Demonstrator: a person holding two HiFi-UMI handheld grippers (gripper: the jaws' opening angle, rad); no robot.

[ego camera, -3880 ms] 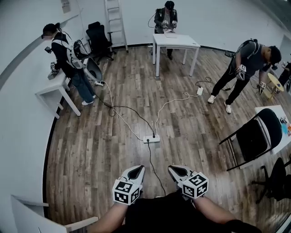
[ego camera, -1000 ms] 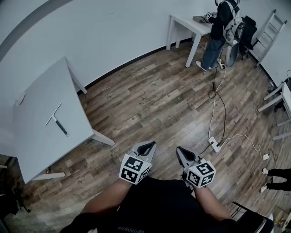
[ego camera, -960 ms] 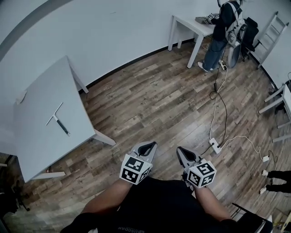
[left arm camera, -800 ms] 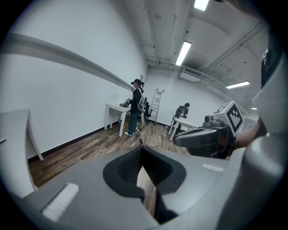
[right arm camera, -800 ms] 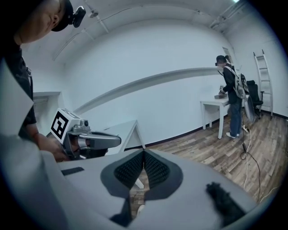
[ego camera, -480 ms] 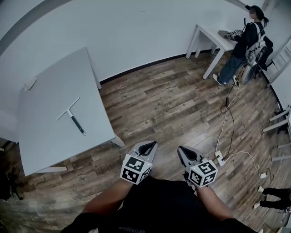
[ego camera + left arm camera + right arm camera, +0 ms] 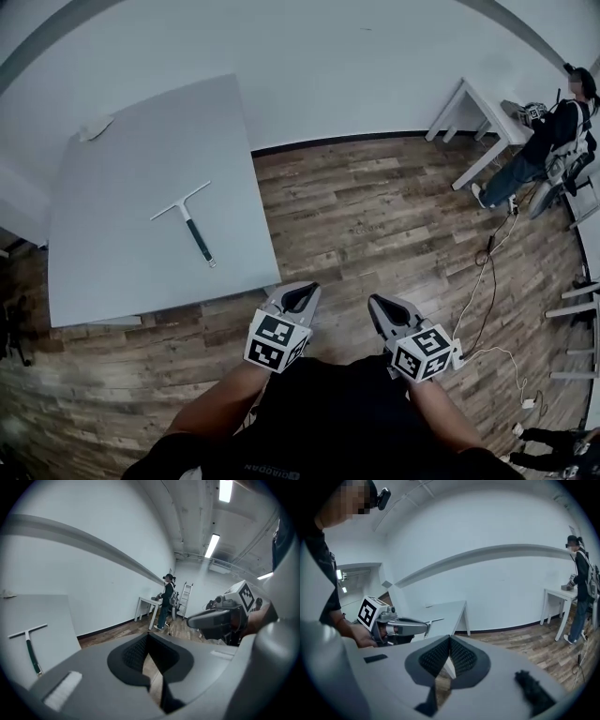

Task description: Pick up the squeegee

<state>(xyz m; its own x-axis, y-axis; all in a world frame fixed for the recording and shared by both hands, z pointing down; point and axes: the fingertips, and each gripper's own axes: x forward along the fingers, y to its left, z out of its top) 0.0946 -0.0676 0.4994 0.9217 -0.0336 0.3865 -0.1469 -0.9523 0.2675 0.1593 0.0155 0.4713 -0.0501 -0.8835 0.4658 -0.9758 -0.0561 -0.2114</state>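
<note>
The squeegee (image 7: 189,221), a white crossbar on a dark handle, lies flat on the grey table (image 7: 122,272) at the left of the head view; the left gripper view shows the squeegee (image 7: 29,644) at its left edge. My left gripper (image 7: 302,287) and right gripper (image 7: 379,302) hang side by side over the wood floor, in front of my body and off the table's near right corner. Both are shut, tips together, with nothing between them. In its own view the left gripper (image 7: 148,637) points past the table's edge. The right gripper (image 7: 449,639) looks toward the table.
A crumpled white scrap (image 7: 95,127) lies at the table's far left corner. A person (image 7: 553,141) stands at a white desk (image 7: 487,108) at the far right. A power strip and white cables (image 7: 487,309) trail over the floor to my right. A ladder (image 7: 185,599) leans far off.
The view has swung left: the table and squeegee have slid toward the middle and nearer, the person and desk toward the right edge. Both grippers stay shut and level in front of me.
</note>
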